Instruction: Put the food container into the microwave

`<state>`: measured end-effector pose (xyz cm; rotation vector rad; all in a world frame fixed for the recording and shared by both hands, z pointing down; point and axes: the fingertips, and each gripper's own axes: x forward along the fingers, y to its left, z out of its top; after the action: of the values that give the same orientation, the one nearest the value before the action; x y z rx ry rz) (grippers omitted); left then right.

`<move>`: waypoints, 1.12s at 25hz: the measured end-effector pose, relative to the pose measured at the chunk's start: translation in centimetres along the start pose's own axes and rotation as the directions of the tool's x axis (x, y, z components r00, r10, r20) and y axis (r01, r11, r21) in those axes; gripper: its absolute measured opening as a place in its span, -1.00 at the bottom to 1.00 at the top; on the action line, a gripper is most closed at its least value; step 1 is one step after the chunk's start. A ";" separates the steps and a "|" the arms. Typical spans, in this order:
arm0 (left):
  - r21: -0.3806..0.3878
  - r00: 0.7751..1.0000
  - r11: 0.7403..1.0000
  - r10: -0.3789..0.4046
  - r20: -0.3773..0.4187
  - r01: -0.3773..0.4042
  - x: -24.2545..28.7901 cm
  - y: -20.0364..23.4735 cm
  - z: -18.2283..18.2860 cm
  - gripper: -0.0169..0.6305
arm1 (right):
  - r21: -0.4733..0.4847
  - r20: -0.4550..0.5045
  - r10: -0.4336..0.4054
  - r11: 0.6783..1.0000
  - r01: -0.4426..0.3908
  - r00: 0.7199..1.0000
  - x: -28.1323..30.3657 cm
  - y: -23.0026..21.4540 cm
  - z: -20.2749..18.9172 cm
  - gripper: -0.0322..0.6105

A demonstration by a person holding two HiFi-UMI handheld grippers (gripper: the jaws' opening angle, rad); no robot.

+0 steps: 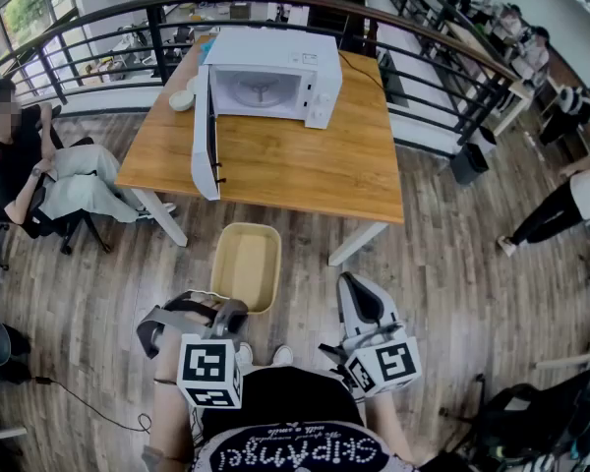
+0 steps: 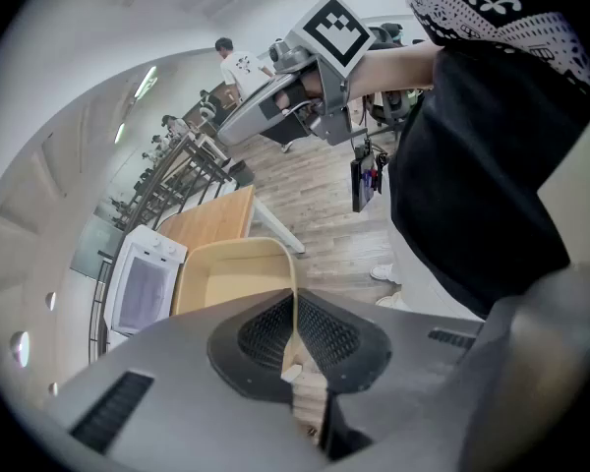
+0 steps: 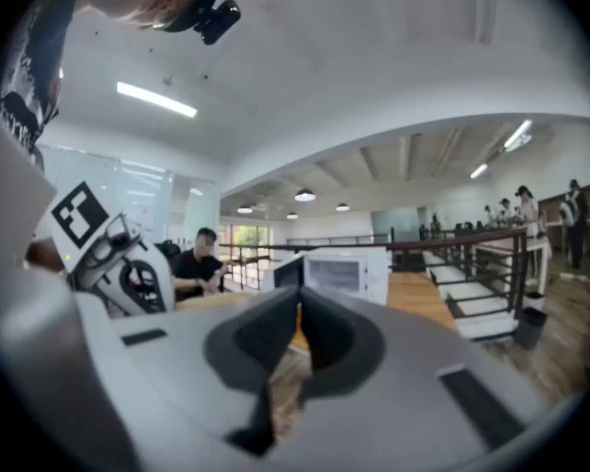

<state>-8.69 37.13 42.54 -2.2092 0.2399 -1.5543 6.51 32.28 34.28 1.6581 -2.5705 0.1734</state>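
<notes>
A beige rectangular food container (image 1: 245, 264) hangs over the floor just in front of the table. My left gripper (image 1: 219, 309) is shut on its near wall. In the left gripper view the thin beige wall of the container (image 2: 234, 275) runs between the two dark pads (image 2: 326, 334) of my left gripper (image 2: 293, 340). The white microwave (image 1: 275, 75) stands on the wooden table (image 1: 295, 170) with its door (image 1: 206, 136) swung wide open. My right gripper (image 1: 354, 285) floats to the right of the container, shut on nothing. In its own view the right gripper (image 3: 298, 324) points at the microwave (image 3: 346, 269).
A small white bowl (image 1: 181, 99) sits on the table left of the microwave. A person (image 1: 39, 175) sits on a chair to the left of the table. A dark railing (image 1: 433, 77) curves behind the table. Wooden floor (image 1: 442, 264) lies to the right.
</notes>
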 end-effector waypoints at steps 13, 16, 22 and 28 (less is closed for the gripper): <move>0.019 1.000 1.000 0.021 -0.019 -0.021 0.6 -0.2 0.9 -0.82 | -0.039 0.027 0.038 0.999 -0.037 0.999 -0.8 -1.1 -0.2 -0.79; 0.024 0.999 0.999 0.024 -0.040 -0.023 0.0 -0.5 1.7 -0.82 | -0.034 0.042 0.047 0.998 -0.046 0.998 -2.5 -1.7 0.2 -0.79; 0.022 0.998 0.999 0.039 -0.051 -0.038 0.2 -0.3 3.0 -0.82 | -0.027 0.035 0.055 0.998 -0.054 0.998 -3.4 -2.7 -0.6 -0.79; 0.014 0.999 0.999 0.036 -0.034 -0.036 0.9 0.3 3.8 -0.82 | -0.004 0.007 0.058 0.998 -0.058 0.998 -3.2 -3.2 -1.4 -0.79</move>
<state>-4.80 37.44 42.04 -2.1573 0.2771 -1.5714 10.74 34.00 35.43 1.5860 -2.6241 0.1661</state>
